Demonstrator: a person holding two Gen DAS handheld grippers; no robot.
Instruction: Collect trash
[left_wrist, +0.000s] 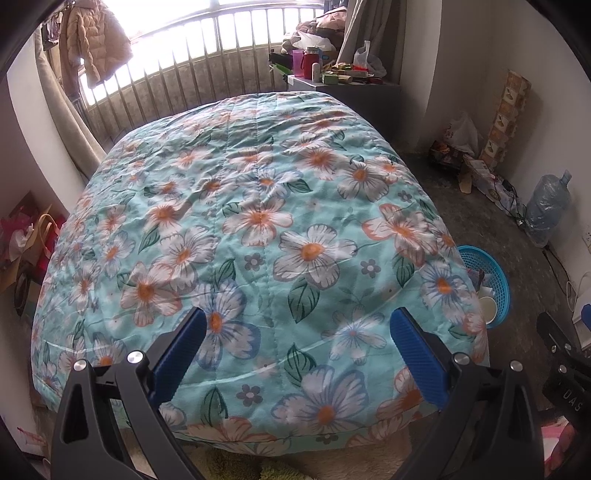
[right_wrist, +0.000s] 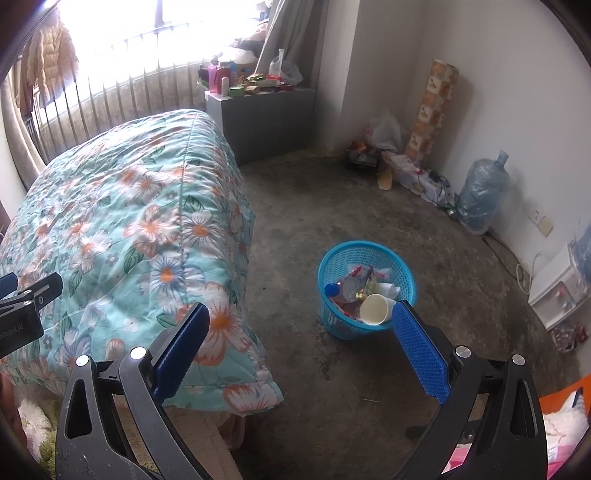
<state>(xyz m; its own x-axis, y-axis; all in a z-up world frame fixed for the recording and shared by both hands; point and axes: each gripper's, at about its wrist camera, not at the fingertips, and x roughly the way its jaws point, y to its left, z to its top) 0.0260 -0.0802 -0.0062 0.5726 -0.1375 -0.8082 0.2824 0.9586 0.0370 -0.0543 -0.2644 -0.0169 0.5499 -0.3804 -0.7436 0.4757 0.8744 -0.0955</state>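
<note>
**Both grippers empty above the bed, trash lying in the blue basket**

We hold the left gripper (left_wrist: 299, 332) over the foot of the bed, its two blue-padded fingers (left_wrist: 181, 354) spread wide with nothing between them. Beneath it lies the floral quilt (left_wrist: 258, 206), turquoise with white and orange flowers, smooth and bare of litter as far as we see. At the right edge of the left wrist view we glimpse part of the blue basket (left_wrist: 491, 273) just beside the quilt's corner, a paper cup (left_wrist: 487, 309) showing inside it.

Our right gripper (right_wrist: 301, 328) hangs over the concrete floor (right_wrist: 369, 206) beside the bed, fingers (right_wrist: 421, 354) also wide apart and gripping nothing. Past it, in the right wrist view, the blue basket (right_wrist: 354, 254) stands upright on the floor, near the quilt (right_wrist: 129, 206) but apart from it. The trash sits inside it: a white paper cup (right_wrist: 375, 309) tipped on its side with its mouth toward us, a clear plastic bottle (right_wrist: 345, 288) with a blue cap, and crumpled wrappers (right_wrist: 373, 277) behind them. The tip of the right-hand finger overlaps the basket's near rim in the picture; we cannot tell whether they touch.

Further off, a large water jug (right_wrist: 482, 195) stands against the wall, and a grey cabinet (right_wrist: 266, 122) crowded with small items stands at the head of the bed.
</note>
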